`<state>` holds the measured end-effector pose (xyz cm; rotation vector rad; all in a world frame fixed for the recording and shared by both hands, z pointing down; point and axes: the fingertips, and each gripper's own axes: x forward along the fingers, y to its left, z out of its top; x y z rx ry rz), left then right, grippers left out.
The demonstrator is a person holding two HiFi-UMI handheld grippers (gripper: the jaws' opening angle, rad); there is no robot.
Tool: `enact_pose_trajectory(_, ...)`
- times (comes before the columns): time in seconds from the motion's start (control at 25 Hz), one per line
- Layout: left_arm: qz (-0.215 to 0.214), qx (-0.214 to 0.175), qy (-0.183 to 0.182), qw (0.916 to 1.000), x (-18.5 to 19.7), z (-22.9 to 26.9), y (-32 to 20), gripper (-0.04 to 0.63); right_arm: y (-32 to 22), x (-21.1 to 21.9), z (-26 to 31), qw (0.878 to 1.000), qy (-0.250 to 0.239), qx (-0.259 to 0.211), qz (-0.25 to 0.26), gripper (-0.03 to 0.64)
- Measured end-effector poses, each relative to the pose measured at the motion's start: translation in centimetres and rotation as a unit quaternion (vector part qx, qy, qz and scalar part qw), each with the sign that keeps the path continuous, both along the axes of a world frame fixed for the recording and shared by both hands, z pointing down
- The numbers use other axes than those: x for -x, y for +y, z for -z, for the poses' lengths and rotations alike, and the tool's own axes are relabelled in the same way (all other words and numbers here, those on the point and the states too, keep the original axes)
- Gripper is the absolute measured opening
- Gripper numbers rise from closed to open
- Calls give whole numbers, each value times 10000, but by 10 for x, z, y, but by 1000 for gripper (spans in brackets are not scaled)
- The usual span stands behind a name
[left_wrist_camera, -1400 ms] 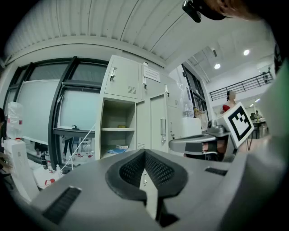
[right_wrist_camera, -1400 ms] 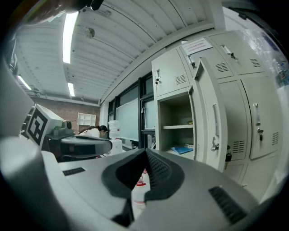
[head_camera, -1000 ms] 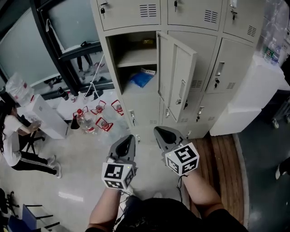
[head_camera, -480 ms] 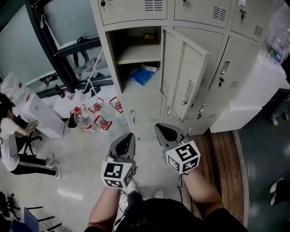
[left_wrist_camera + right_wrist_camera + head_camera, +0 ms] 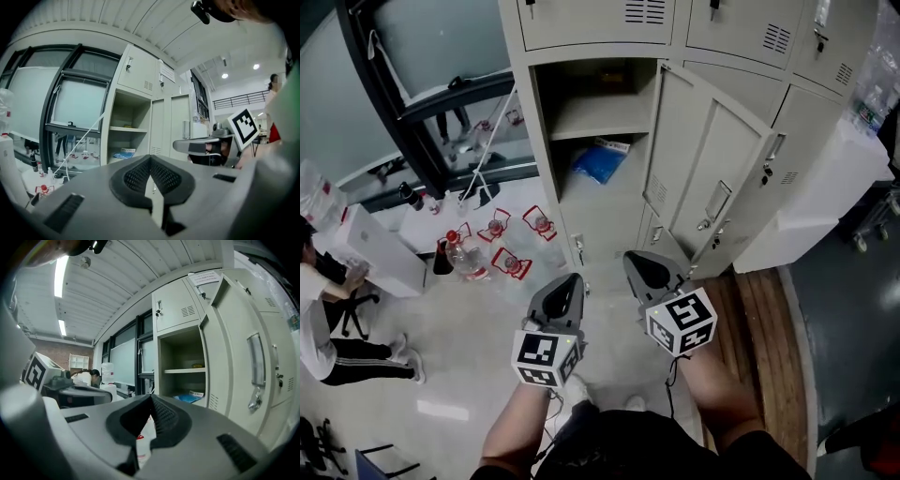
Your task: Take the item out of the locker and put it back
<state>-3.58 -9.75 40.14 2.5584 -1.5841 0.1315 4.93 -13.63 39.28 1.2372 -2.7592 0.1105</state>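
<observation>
A blue packet [image 5: 598, 161] lies on the lower shelf of the open locker compartment [image 5: 546, 141]; it also shows in the left gripper view [image 5: 123, 153] and the right gripper view [image 5: 187, 398]. A small yellow item [image 5: 198, 365] sits on the shelf above. The locker door [image 5: 712, 178] stands swung out to the right. My left gripper [image 5: 565, 286] [image 5: 151, 159] and right gripper [image 5: 639, 264] [image 5: 151, 401] hover side by side over the floor, well short of the locker. Both are shut with nothing between their jaws.
Water bottles with red handles [image 5: 502, 230] stand on the floor left of the locker. A seated person [image 5: 319, 319] and a white box [image 5: 380, 248] are at far left. A white cabinet [image 5: 825, 187] and a wooden floor strip [image 5: 764, 347] lie to the right.
The locker door has swung wider open to the right, and the open compartment sits more squarely ahead. Both grippers stay shut and hold their place in the view.
</observation>
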Motion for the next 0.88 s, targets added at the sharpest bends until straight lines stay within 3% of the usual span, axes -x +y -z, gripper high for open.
enact_pose_trajectory(0.88, -782, -115, 78, 9968, 97, 3, -51, 5, -56, 113, 1, 9985, 211, -23, -503, 2)
